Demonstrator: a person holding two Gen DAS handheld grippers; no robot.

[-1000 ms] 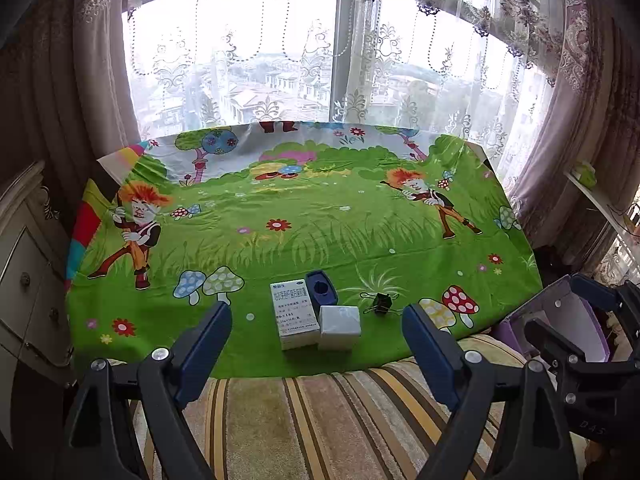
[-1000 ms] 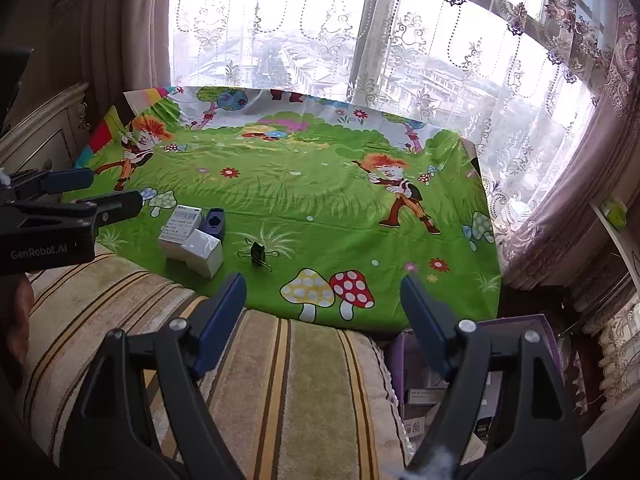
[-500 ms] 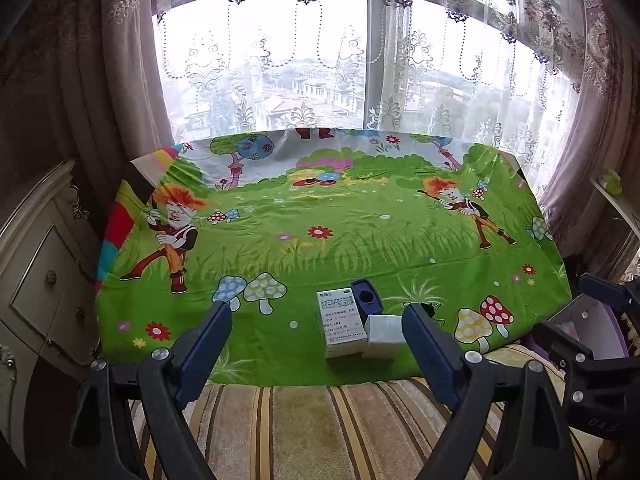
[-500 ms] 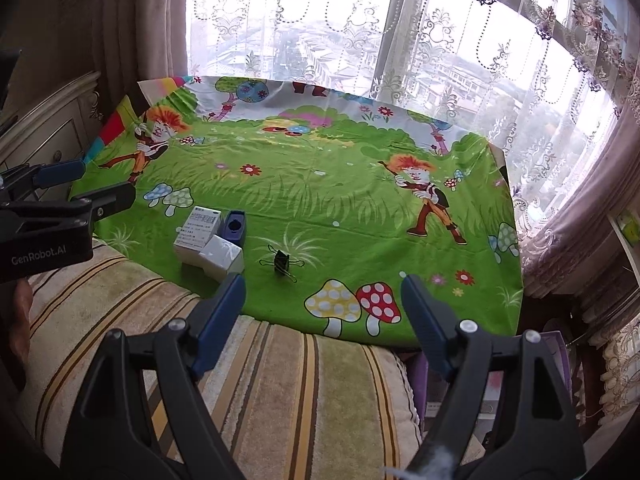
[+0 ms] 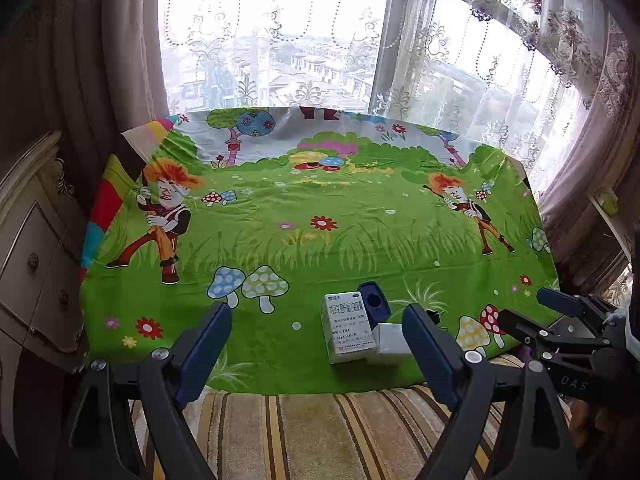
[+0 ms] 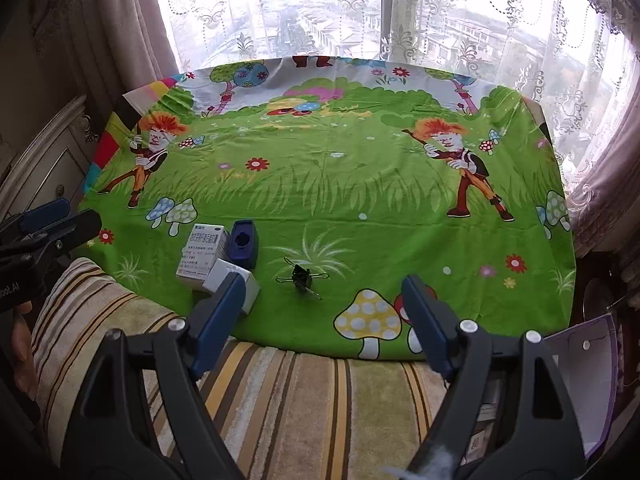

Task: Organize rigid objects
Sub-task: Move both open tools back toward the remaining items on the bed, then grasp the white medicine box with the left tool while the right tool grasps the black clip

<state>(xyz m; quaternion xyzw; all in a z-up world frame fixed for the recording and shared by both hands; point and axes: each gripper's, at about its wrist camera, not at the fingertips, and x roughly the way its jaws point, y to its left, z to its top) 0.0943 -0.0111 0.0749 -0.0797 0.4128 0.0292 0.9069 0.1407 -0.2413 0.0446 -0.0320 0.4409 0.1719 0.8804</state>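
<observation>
A white medicine box [image 5: 347, 328] [image 6: 202, 255] lies near the front edge of the green cartoon cloth [image 5: 320, 240]. A dark blue box [image 5: 374, 306] [image 6: 242, 243] stands behind it and a small plain white box [image 5: 390, 345] [image 6: 234, 285] lies to its right. A black binder clip [image 6: 301, 274] lies further right. My left gripper [image 5: 316, 352] is open and empty, hovering just in front of the boxes. My right gripper [image 6: 322, 316] is open and empty in front of the clip.
A striped cushion [image 6: 280, 400] borders the cloth's front edge. A cream dresser [image 5: 28, 264] stands at the left. A purple-rimmed bin [image 6: 580, 384] with items sits low at the right. Curtains and a window stand behind the cloth.
Both grippers have shifted left and forward, bringing the boxes and clip closer in view. Nothing on the cloth has moved; both stay open.
</observation>
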